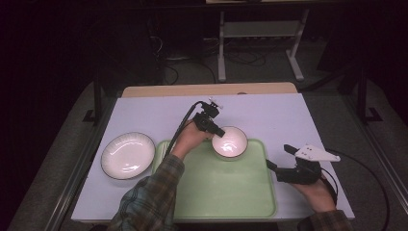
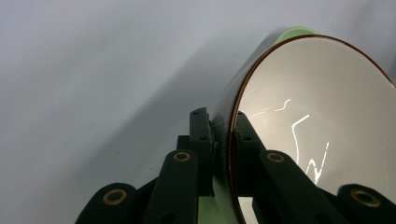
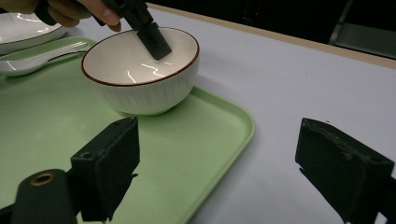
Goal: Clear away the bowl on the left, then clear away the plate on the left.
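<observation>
A white ribbed bowl (image 1: 230, 142) with a dark rim stands in the far right corner of the green tray (image 1: 216, 192). My left gripper (image 1: 217, 132) is shut on the bowl's left rim. In the left gripper view the jaws pinch the bowl (image 2: 317, 116) wall, one outside and one inside, at the gripper (image 2: 223, 119). From the right gripper view, one black jaw of the left gripper (image 3: 154, 39) dips inside the bowl (image 3: 140, 74). My right gripper (image 1: 279, 156) hovers open by the tray's right edge, and nothing lies between the jaws of this gripper (image 3: 224, 140).
A white plate (image 1: 127, 155) lies on the table left of the tray. A white spoon (image 3: 37, 58) rests at the tray's (image 3: 46, 121) far left side, near the plate (image 3: 23, 25). The pale table top (image 1: 269, 110) ends at a wooden strip at the back.
</observation>
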